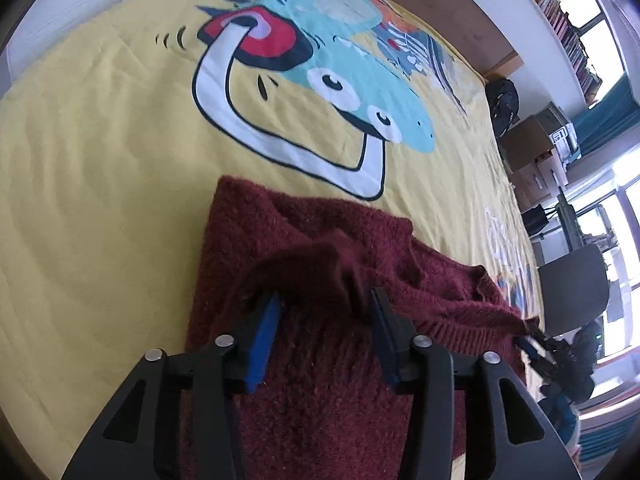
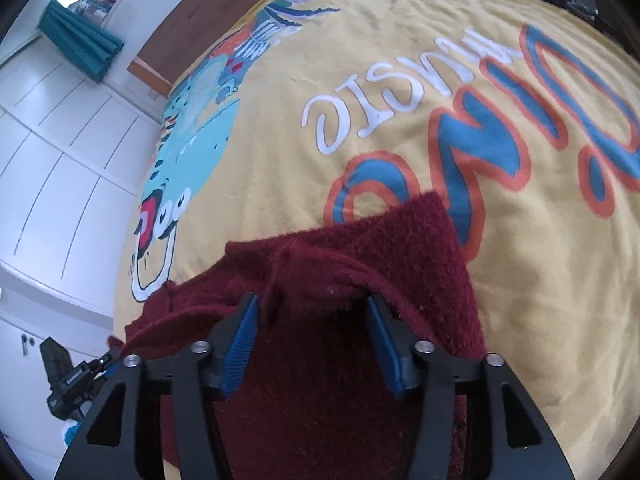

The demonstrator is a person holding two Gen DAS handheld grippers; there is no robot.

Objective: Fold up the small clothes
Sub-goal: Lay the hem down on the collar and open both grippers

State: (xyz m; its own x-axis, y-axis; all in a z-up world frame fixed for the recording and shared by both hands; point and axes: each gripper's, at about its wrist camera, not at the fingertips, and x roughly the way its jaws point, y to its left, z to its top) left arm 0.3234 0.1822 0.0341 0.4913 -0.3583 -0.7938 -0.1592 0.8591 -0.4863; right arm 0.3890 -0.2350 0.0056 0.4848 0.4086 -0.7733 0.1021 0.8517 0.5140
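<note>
A dark red knitted sweater (image 1: 304,236) lies on a yellow printed bedspread (image 1: 100,152). My left gripper (image 1: 326,296) points down at it with its blue pads (image 1: 264,340) apart. A raised fold of the knit sits loosely between the tips. In the right wrist view the same sweater (image 2: 424,264) has a folded corner lying toward the orange and blue lettering. My right gripper (image 2: 312,300) stands open over it, a hump of fabric between its pads (image 2: 240,340) without being pinched. The other gripper shows small at the sweater's far edge in each view (image 1: 536,346) (image 2: 100,364).
The bedspread (image 2: 400,40) covers a wide bed with a wooden headboard (image 1: 460,4). Beyond the bed stand cardboard boxes (image 1: 536,144), a dark chair (image 1: 576,284) and a bookshelf by windows (image 1: 560,20). White cupboard doors (image 2: 60,152) and a teal curtain (image 2: 80,40) lie on the other side.
</note>
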